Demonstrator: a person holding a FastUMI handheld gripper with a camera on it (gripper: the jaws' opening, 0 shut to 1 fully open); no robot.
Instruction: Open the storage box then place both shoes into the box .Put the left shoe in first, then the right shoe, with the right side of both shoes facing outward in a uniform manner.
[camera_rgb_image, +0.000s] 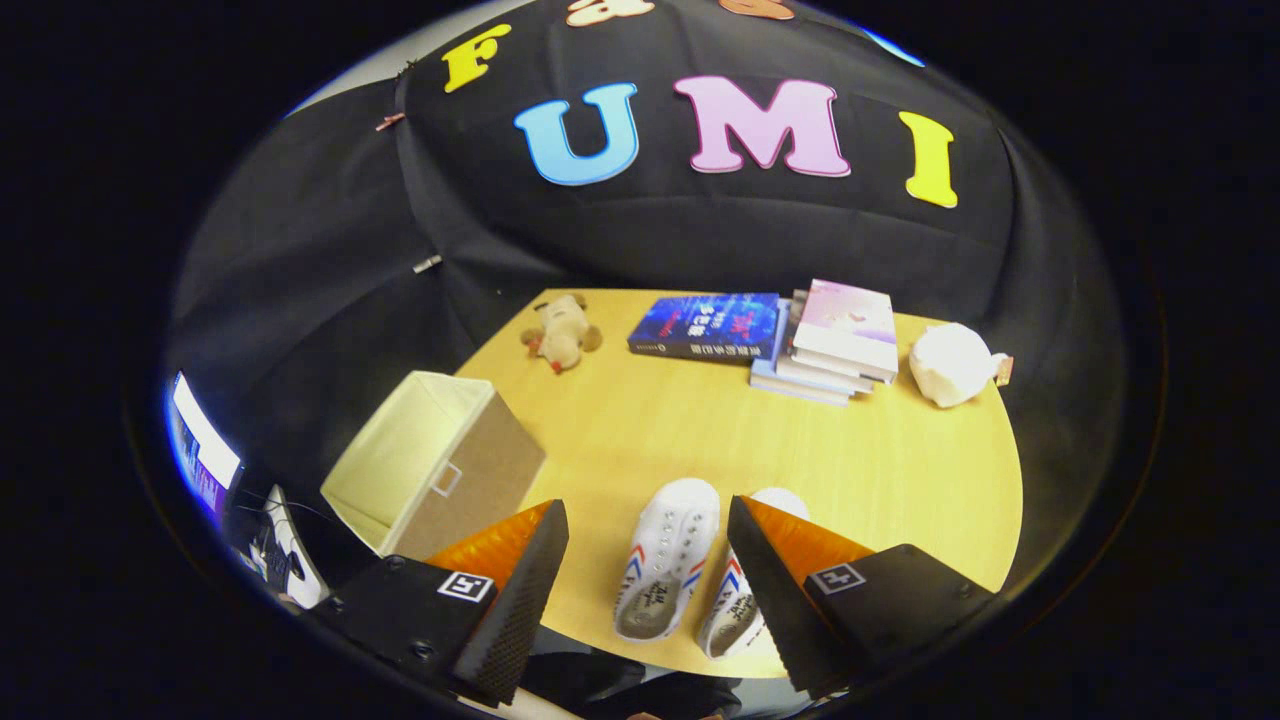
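Note:
Two white shoes with red and blue side stripes lie side by side on the wooden table (640, 420), toes pointing away. The left shoe (668, 555) shows whole between my fingers. The right shoe (735, 610) is partly covered by my right finger (770, 590). A beige fabric storage box (435, 465) stands to the left of the shoes, its top open and nothing visible inside. My gripper (648, 515) hovers above the shoes, open, with nothing between the fingers.
At the table's far side lie a blue book (705, 325), a stack of books (835, 340), a small brown plush toy (560, 332) and a white plush toy (950, 362). A lit screen (200, 450) stands off the table to the left.

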